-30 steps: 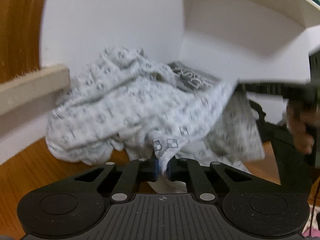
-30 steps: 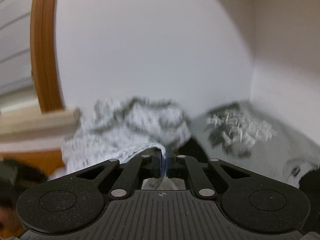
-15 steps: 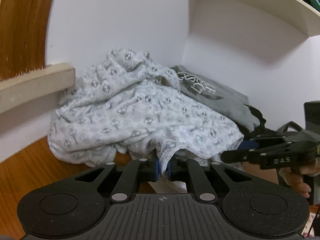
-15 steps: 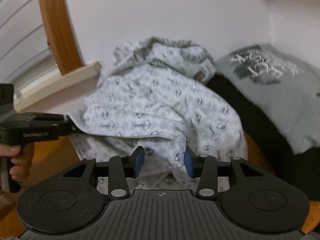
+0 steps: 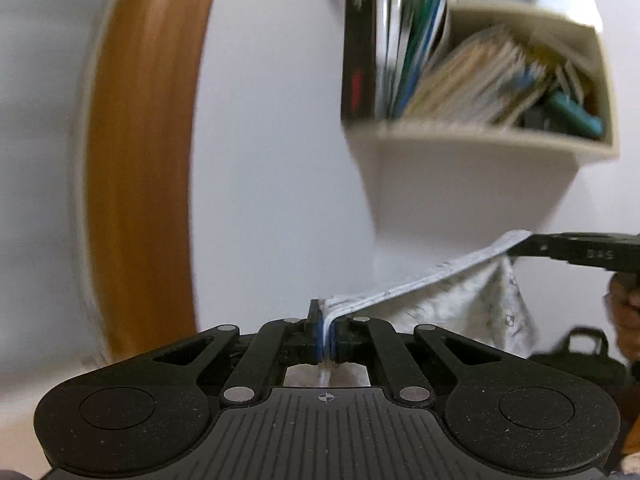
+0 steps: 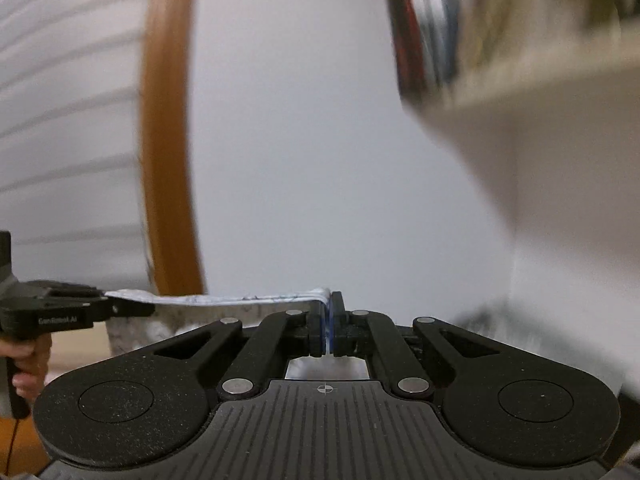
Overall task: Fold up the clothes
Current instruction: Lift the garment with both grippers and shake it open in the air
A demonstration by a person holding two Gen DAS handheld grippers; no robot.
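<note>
Two hand-held grippers (image 5: 329,330) (image 6: 329,330), garment (image 5: 460,276) between

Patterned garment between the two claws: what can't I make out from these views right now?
- Left wrist view: the garment hangs below the stretched hem; its lower part is hidden behind the left claw.
- Right wrist view: the right claw hides most of the cloth.
- Both views: the shelf and its books are motion-blurred; no titles readable.
- The table and other clothes are out of frame.
</note>
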